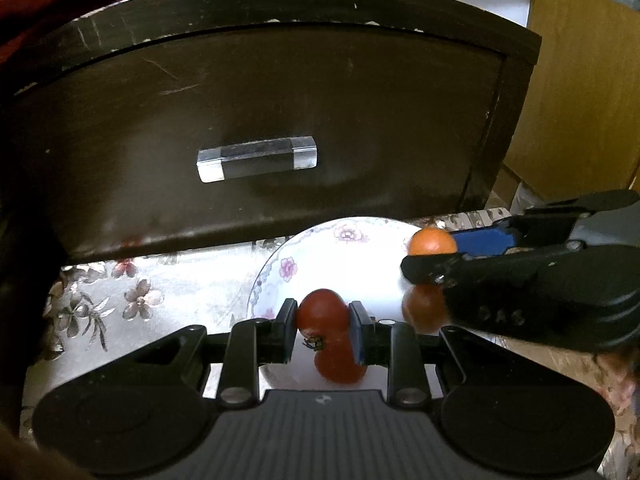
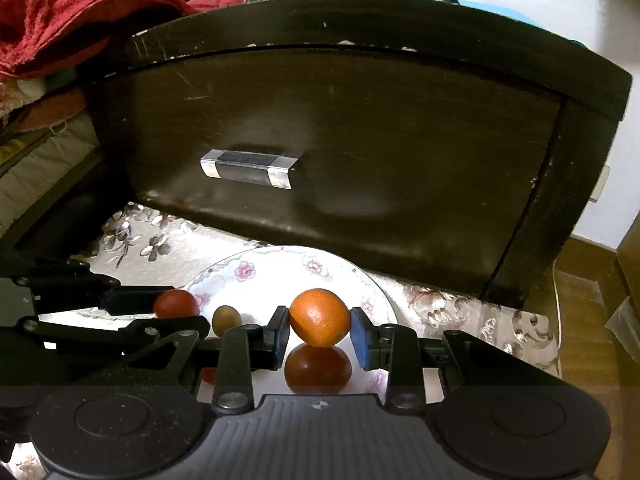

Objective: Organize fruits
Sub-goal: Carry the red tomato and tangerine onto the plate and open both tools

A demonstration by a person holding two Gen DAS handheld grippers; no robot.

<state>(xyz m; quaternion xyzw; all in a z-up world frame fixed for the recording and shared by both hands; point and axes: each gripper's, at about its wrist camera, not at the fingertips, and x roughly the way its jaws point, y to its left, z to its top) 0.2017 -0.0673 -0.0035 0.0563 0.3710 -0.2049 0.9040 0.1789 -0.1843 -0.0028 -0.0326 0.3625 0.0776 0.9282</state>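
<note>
**A:** How far along does the fruit sorting look?

**B:** Mid-way, I'd judge. The left hand-held gripper [image 1: 323, 322] is pinching a tomato [image 1: 322, 312] between its fingers, just over the near edge of the flowered plate [image 1: 280, 264]. The right hand-held gripper [image 2: 320, 330] has an orange [image 2: 319, 317] between its pads, also over the plate; the left pad touches it, but a sliver of gap shows at the right pad, so I cannot tell whether it is gripping or letting go.

**A:** Anything already set down?

**B:** A small greenish-brown fruit [image 2: 226, 319] sits on the plate, left of the right hand-held gripper's fingers, between the tomato and the orange.

**A:** What's left?

**B:** Both held fruits hang above their reflections, so they look not yet placed. Ahead of both stands a dark drawer front [image 2: 340, 152]; the cloth-covered desk [image 2: 168, 248] beside the plate shows no other fruit.
</note>
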